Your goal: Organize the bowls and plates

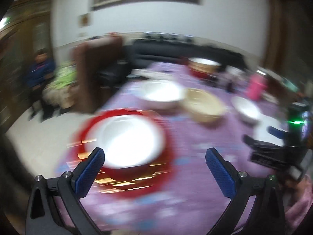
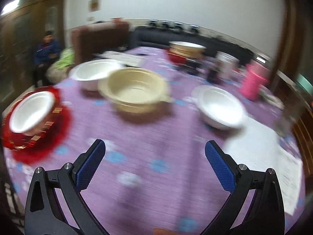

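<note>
Both our grippers, left gripper point(image 1: 154, 154) and right gripper point(image 2: 154, 146), gape wide, empty. White bowl point(image 1: 125, 141) on red plate point(image 1: 168, 146), 11 o'clock, likely stacked deliberately.

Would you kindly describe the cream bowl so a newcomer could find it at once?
On the purple tablecloth, look to the middle of the table, between two white bowls. The cream bowl sits beside the white bowl at the far left. It alone is yellowish cream, with a small lug handle at its rim.
</note>
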The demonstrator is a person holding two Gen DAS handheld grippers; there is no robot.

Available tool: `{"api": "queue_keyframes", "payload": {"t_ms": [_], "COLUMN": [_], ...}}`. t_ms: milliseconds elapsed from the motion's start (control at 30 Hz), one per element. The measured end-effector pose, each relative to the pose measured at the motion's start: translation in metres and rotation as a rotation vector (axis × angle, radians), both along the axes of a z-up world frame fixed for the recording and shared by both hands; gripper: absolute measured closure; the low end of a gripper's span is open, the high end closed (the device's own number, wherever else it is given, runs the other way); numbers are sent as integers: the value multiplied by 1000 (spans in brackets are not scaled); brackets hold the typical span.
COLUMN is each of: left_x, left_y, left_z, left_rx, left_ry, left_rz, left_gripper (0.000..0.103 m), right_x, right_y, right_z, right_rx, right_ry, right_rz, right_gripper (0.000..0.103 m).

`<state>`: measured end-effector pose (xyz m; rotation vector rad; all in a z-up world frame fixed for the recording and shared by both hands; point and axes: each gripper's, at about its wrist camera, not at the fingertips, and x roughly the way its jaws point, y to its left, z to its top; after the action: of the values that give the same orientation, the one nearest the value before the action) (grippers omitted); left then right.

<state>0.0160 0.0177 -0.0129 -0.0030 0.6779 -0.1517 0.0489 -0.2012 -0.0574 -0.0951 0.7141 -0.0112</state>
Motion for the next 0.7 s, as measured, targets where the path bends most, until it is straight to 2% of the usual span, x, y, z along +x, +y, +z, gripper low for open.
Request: {"api": "queue_keyframes", "payload": {"t_ms": [100, 167, 233, 267, 300, 333, 367, 400, 533, 600, 700], "left_x": [42, 75, 102, 115, 128, 132, 129, 127, 133, 129, 128], "left_y": [-78, -123, -161, -173, -186, -196, -206, -208, -192, -197, -199], "left_z": [-26, -51, -78, -92, -108, -113, -111, -110, -112, -111, -113], "left_rx": [-57, -46, -7, 40, 81, 137, 192, 200, 91, 123, 115], "left_ry": [49, 100, 124, 172, 273, 258, 197, 188, 236, 230, 233], "left_rz": [-136, -192, -198, -189, -210, -208, -222, -225, -234, -233, -235], "left_gripper": [0, 0, 1, 1, 0, 0, 0, 0, 1, 0, 0], "right_x": [-16, -22, -28, -29, -29, -29, -27, -25, -14, -14, -13], "right_y": [-48, -73, -92, -100, -108, -114, -118, -123, -131, -133, -136], "right_z": [4, 3, -2, -7, -13, -17, -20, -21, -22, -26, -28], "right_rx": [-17, -16, -20, -30, -18, -4, 21, 52, 104, 112, 138], "right_ry": [-13, -11, -4, 12, 22, 35, 61, 74, 91, 79, 54], "right_rz": [-119, -177, -228, -250, -259, -264, -268, -270, -253, -236, -225], "right_gripper": [0, 0, 0, 0, 0, 0, 0, 0, 0, 0, 0]}}
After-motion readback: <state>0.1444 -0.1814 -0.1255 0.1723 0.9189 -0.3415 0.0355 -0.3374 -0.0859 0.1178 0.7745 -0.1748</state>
